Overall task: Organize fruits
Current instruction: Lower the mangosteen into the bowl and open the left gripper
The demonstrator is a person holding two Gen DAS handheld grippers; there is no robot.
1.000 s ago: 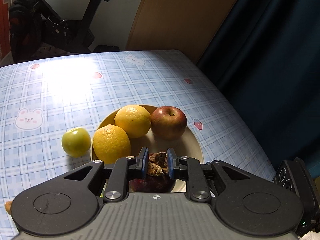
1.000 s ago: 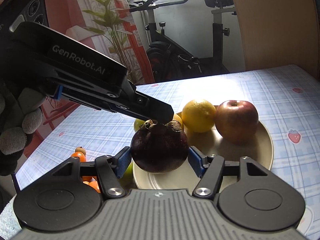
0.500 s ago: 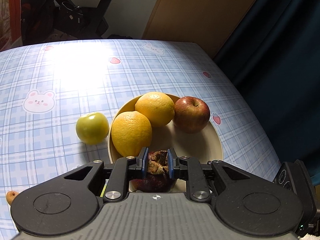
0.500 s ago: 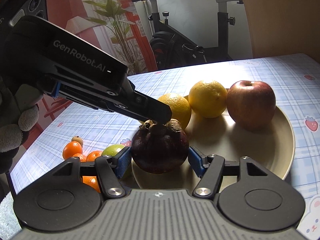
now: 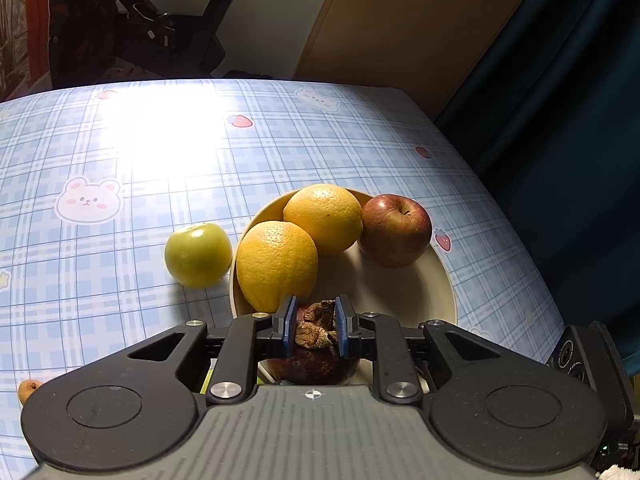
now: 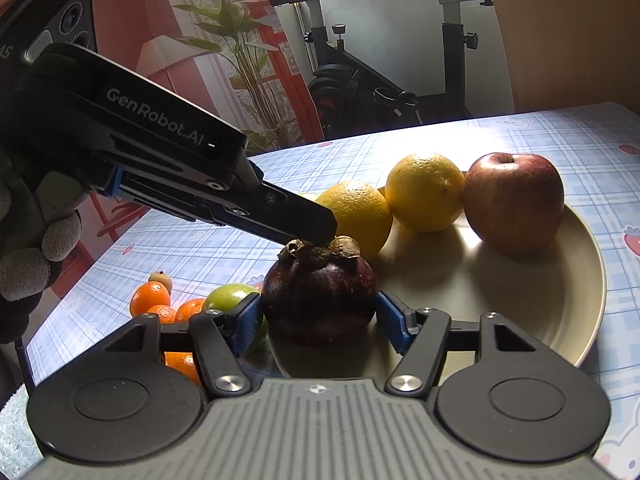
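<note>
Right gripper (image 6: 320, 316) fingers clamped on mangosteen (image 6: 320, 296) at plate (image 6: 560, 320) edge, left gripper (image 5: 313, 322) fingers pinching its dried calyx (image 5: 314, 326), counter (image 5: 160, 160) beneath.

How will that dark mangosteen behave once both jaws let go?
The mangosteen is round, so it may roll on the plate. Its rind looks hard, probably not fragile. The dried cap looks brittle and could crumble.

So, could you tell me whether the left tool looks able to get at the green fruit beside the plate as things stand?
Probably not yet: the left tool is shut on the mangosteen's dried cap, so it is occupied. The green fruit itself lies uncovered on the tablecloth.
</note>
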